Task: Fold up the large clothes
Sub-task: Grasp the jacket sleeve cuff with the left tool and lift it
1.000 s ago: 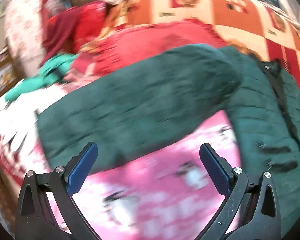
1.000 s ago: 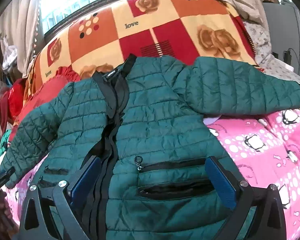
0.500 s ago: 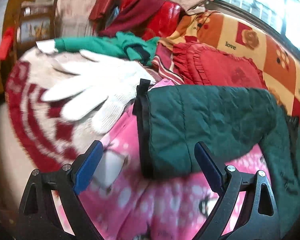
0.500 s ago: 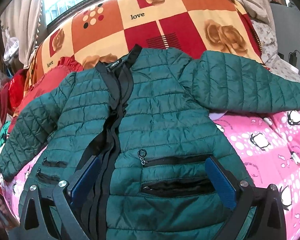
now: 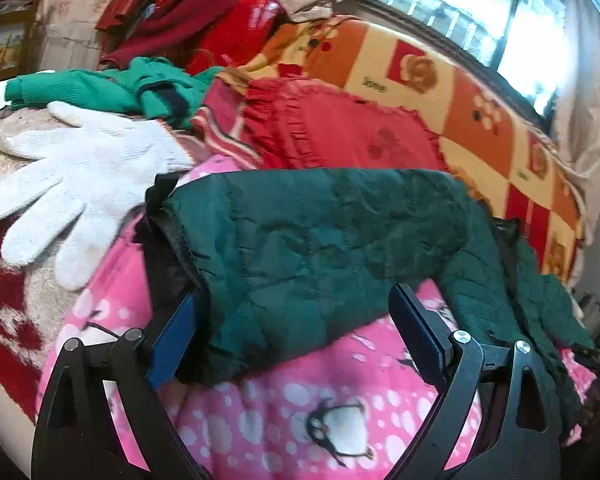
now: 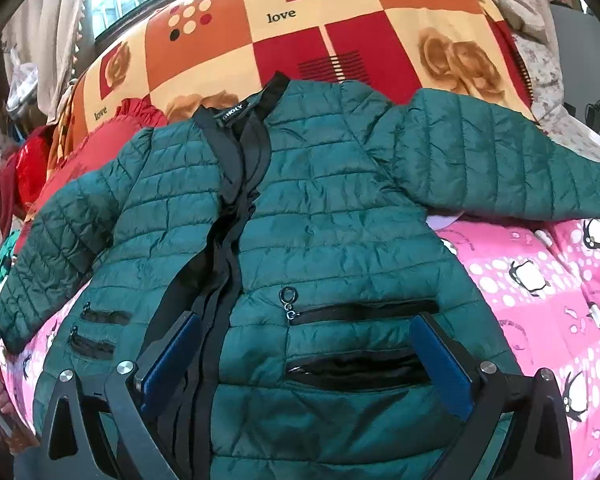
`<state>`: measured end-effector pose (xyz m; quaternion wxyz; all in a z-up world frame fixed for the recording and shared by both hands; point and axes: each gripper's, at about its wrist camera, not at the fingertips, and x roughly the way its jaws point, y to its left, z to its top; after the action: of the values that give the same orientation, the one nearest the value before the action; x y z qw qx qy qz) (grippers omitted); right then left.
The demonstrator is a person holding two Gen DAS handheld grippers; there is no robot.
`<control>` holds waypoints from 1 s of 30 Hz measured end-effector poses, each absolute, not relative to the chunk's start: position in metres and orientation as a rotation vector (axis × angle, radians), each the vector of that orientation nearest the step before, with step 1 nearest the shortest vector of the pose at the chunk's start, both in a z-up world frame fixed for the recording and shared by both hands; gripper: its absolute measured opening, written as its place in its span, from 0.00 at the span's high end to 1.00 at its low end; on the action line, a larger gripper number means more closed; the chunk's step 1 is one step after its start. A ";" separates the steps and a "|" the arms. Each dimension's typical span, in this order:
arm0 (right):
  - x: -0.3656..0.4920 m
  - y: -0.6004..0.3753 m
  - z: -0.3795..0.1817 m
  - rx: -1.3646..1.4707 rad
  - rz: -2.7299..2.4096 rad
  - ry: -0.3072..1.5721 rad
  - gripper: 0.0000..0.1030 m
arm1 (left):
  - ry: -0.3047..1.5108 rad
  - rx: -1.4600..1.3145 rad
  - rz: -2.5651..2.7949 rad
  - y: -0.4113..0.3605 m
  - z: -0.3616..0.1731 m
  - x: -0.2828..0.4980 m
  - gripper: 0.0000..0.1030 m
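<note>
A dark green quilted jacket (image 6: 332, 216) lies front up on a pink penguin blanket (image 6: 540, 280), with its black zipper open and both sleeves spread out. In the left wrist view, one sleeve (image 5: 320, 248) lies across the blanket, its black-lined cuff (image 5: 168, 236) at the left. My left gripper (image 5: 294, 324) straddles that cuff end and its jaws are closing. The left pad is at the cuff's edge and the right pad is still clear of the cloth. My right gripper (image 6: 306, 356) hangs open over the jacket's lower front, by the pocket zips (image 6: 360, 312).
A white knit glove (image 5: 72, 184) and a bright green garment (image 5: 100, 88) lie left of the cuff. A red ruffled cushion (image 5: 332, 128) and an orange and red checkered blanket (image 6: 300, 20) lie behind the jacket. Red clothes (image 5: 228, 20) are piled at the back, and a window (image 5: 500, 12) is behind.
The left gripper has swung left along the sleeve to its cuff and closed in on it, with its jaws narrower. The right gripper's view has barely shifted.
</note>
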<state>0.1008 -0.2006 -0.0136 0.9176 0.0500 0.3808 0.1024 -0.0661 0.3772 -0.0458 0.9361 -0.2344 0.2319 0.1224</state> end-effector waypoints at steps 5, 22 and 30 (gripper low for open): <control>0.100 -0.201 -0.014 0.104 0.214 0.784 0.00 | 0.526 -0.522 0.355 0.400 -0.053 -0.063 0.52; 0.097 -0.196 -0.010 0.090 0.220 0.770 0.00 | 0.396 -0.521 -0.099 0.297 0.028 -0.024 0.96; 0.095 -0.198 0.001 0.068 0.145 0.746 0.00 | 0.409 -0.537 -0.314 0.198 0.054 0.077 0.96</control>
<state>0.0947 -0.1981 0.0006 0.9282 0.0331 0.3638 0.0709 0.0771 0.1978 0.0544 0.9315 -0.2622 0.2000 -0.1536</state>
